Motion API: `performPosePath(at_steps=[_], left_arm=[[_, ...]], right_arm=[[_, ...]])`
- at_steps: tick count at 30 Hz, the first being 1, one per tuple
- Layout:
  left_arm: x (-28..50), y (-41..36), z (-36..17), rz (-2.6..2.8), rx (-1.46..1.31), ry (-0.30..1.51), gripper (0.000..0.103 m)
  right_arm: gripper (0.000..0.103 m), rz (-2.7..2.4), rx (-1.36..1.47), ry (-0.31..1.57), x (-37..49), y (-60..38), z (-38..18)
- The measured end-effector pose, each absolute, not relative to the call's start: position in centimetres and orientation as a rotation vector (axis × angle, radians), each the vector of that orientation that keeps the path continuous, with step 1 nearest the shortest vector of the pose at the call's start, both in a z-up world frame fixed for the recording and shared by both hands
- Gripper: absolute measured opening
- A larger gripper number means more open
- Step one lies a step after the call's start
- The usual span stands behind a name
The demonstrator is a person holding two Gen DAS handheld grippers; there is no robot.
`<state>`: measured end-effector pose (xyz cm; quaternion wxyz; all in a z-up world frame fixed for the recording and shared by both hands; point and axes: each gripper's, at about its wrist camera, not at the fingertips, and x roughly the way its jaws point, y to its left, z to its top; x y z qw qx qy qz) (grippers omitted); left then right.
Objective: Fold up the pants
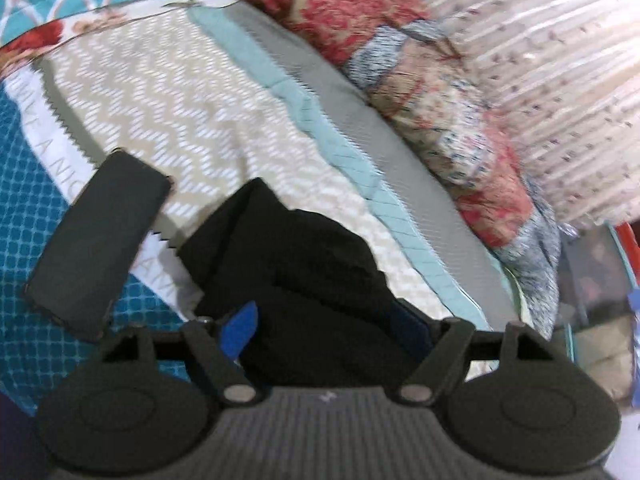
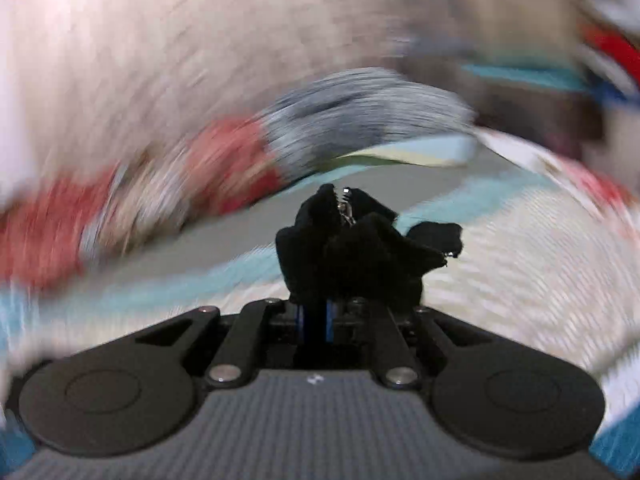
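Right wrist view, claw (image 2: 320, 280) pinching bunched black pants (image 2: 352, 248)

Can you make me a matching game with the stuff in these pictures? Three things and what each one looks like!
Things:
1. pants
2. left gripper
3. right gripper

States:
A. shut, pinching black cloth
B. black and bunched up on the bed
C. open, with one finger sticking out to the side

Pairs: 1-B, 2-C, 3-A
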<state>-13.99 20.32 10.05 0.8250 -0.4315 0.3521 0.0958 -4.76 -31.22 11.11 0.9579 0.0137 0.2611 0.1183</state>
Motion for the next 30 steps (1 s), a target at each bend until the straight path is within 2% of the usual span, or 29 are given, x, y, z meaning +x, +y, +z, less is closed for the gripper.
performPosePath(at_steps=[4, 6, 8, 10, 11, 14, 19, 22, 24, 27, 30], left_arm=[[-13.8, 18.8, 9.7, 0.16, -0.852, 0.779, 0.079], [-13.6, 18.1, 9.0, 0.156, -0.813, 0.812, 0.079], [-13.6, 17.6, 8.5, 0.153, -0.782, 0.841, 0.079], [-13.9, 17.3, 8.0, 0.153, -0.749, 0.858, 0.079], [-14.0, 17.2, 7.8, 0.158, -0.733, 0.865, 0.079], [-14.0, 17.0, 7.0, 0.187, -0.687, 0.882, 0.079], [-14.4, 17.7, 5.7, 0.19, -0.72, 0.895, 0.079], [-14.7, 18.3, 5.1, 0.201, -0.734, 0.897, 0.079], [-15.0, 19.2, 4.8, 0.217, -0.756, 0.892, 0.082], [-15.1, 20.1, 4.6, 0.224, -0.784, 0.869, 0.09], [-14.4, 20.4, 4.0, 0.222, -0.78, 0.866, 0.097]], right_arm=[[0.013, 0.39, -0.333, 0.676, -5.6, -23.4, 6.2], [0.019, 0.422, -0.512, 0.759, -6.2, -20.7, 2.4], [0.021, 0.395, -0.701, 0.689, -8.0, -18.9, 0.3], [0.03, 0.359, -0.786, 0.665, -8.7, -18.0, 0.6], [0.041, 0.346, -0.78, 0.663, -8.7, -18.0, 1.2], [0.05, 0.376, -0.666, 0.644, -9.2, -18.8, 3.7], [0.049, 0.403, -0.338, 0.666, -7.1, -20.0, 5.2], [0.049, 0.388, -0.142, 0.808, -5.3, -20.5, 2.9], [0.051, 0.355, -0.141, 0.907, -4.7, -19.9, 0.8], [0.05, 0.313, -0.226, 0.863, -5.9, -17.9, 2.1], [0.05, 0.308, -0.15, 0.781, -6.8, -16.9, 4.2]])
